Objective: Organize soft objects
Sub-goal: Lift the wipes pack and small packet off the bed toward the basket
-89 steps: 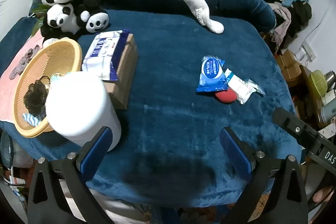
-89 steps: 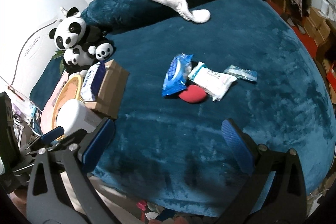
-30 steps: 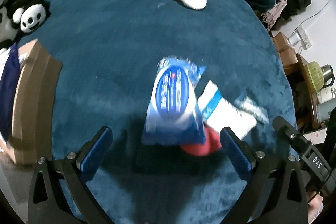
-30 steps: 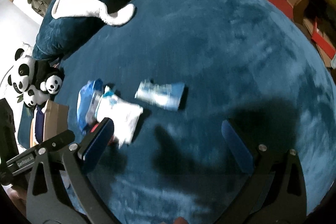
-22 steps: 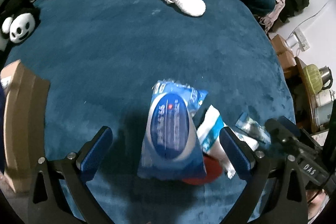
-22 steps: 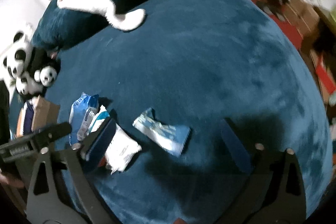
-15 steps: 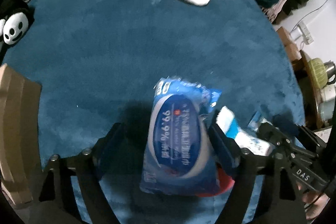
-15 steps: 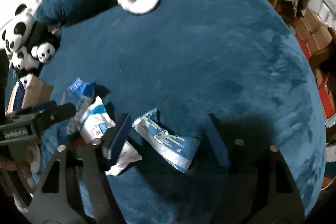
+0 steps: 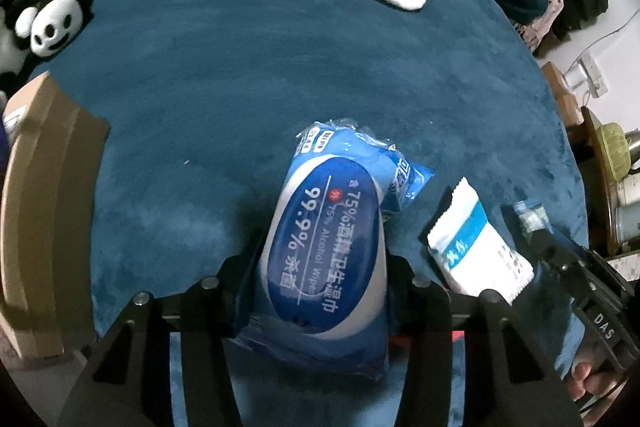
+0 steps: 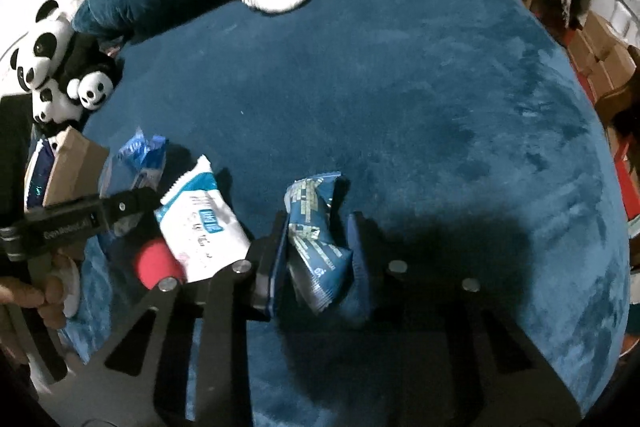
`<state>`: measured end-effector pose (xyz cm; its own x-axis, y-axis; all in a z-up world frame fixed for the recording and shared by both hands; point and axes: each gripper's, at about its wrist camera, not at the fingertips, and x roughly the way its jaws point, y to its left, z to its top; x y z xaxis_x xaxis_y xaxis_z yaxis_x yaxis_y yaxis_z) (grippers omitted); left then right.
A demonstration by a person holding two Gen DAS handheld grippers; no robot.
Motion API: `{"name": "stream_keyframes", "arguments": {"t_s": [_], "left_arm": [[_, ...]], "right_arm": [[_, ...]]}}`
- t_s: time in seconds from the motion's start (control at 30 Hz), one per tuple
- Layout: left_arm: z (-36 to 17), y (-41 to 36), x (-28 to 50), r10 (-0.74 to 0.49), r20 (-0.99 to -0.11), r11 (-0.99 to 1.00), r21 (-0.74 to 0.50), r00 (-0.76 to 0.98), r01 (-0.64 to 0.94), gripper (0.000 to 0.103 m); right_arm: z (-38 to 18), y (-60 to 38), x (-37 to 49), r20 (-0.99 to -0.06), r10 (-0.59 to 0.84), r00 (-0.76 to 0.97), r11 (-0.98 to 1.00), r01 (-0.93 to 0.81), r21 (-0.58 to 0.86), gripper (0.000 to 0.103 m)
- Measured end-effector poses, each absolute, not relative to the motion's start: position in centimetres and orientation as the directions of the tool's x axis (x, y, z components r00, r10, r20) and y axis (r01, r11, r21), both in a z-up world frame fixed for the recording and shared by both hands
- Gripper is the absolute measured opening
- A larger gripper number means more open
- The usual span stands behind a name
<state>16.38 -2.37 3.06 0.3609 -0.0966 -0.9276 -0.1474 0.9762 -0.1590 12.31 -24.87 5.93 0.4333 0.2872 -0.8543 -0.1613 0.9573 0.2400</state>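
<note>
Fingers (image 9: 244,291) pinch wipes pack (image 9: 324,251) (right gripper (image 10: 316,263) clamps small packet (image 10: 316,239))

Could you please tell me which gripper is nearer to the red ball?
Left. The left gripper, closed around the wipes pack, sits over the red ball; the right gripper pinches a blue sachet beyond the white packet.
</note>
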Motion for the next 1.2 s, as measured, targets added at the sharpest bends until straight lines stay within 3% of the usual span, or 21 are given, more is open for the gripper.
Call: {"name": "stream_keyframes", "arguments": {"t_s": [0.6,1.2], "left_arm": [[7.5,-2.1,9.9,-0.068,-0.906,0.979,-0.141,0.417,-0.148,0.051],[10.9,1.6,2.7,-0.035,-0.880,0.962,-0.158,0.474,-0.223,0.051]], "right_arm": [[9.4,-22.0,7.1,-0.802,0.384,0.457,0.923,-0.190,0.333,0.030],[11.8,-17.0,3.1,-0.788,0.437,0.434,0.895,-0.299,0.332,0.030]]}}
